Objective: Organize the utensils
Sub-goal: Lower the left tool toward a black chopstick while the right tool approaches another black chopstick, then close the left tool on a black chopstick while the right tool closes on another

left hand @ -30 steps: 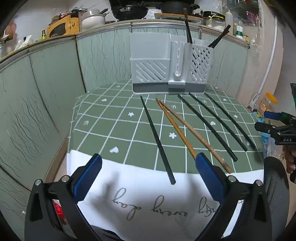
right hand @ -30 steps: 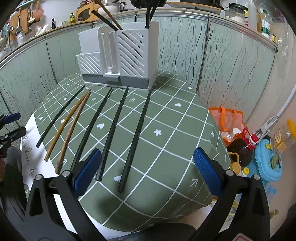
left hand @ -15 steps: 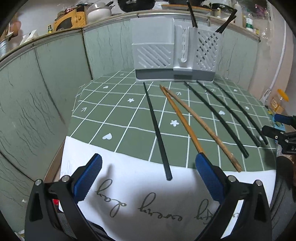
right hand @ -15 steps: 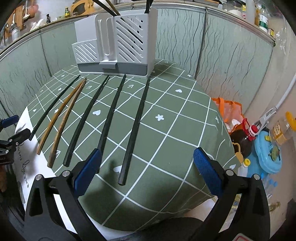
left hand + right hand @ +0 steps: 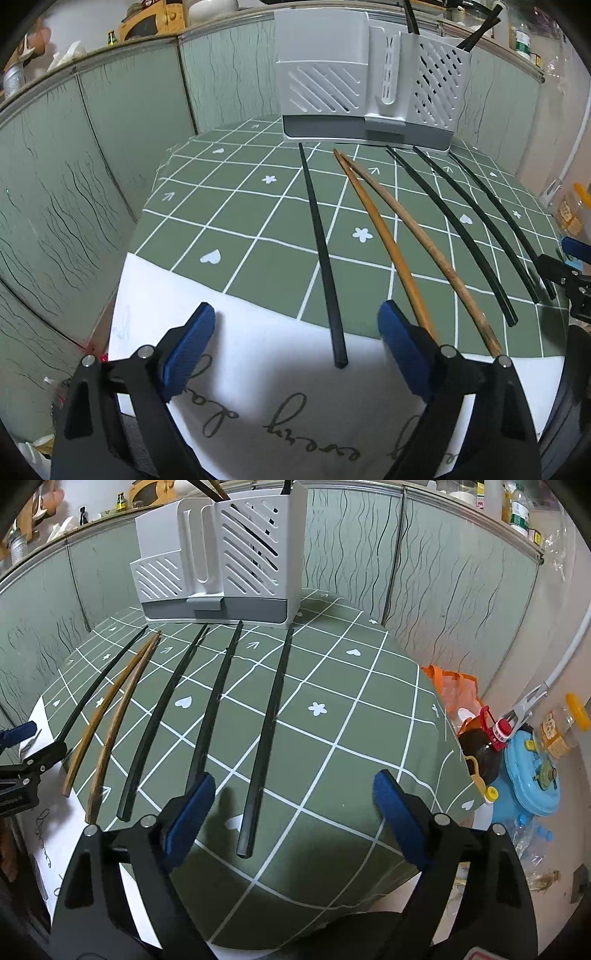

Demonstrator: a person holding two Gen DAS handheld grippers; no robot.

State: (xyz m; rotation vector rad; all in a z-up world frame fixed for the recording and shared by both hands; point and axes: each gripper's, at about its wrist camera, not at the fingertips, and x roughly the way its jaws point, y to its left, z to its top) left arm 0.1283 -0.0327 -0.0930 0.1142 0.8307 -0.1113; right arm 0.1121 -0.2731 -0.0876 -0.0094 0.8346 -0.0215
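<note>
Several chopsticks lie in a row on a green checked cloth (image 5: 258,258) in front of a grey utensil holder (image 5: 365,77), which also shows in the right wrist view (image 5: 221,561). My left gripper (image 5: 295,336) is open; the near end of the leftmost black chopstick (image 5: 325,258) lies between its fingers, and two brown chopsticks (image 5: 391,236) lie by its right finger. My right gripper (image 5: 291,808) is open over the near end of the rightmost black chopstick (image 5: 266,731). Two other black chopsticks (image 5: 210,709) lie left of it. The holder contains some dark chopsticks.
A white cloth with script (image 5: 258,417) hangs over the table's near edge. Green panelled walls (image 5: 74,177) stand behind and to the left. On the floor at the right are an orange bag (image 5: 454,690), a dark bottle (image 5: 480,746) and a blue object (image 5: 532,775).
Both grippers have moved forward and lower toward the chopsticks' near ends. Both stay open; nothing was taken hold of.
</note>
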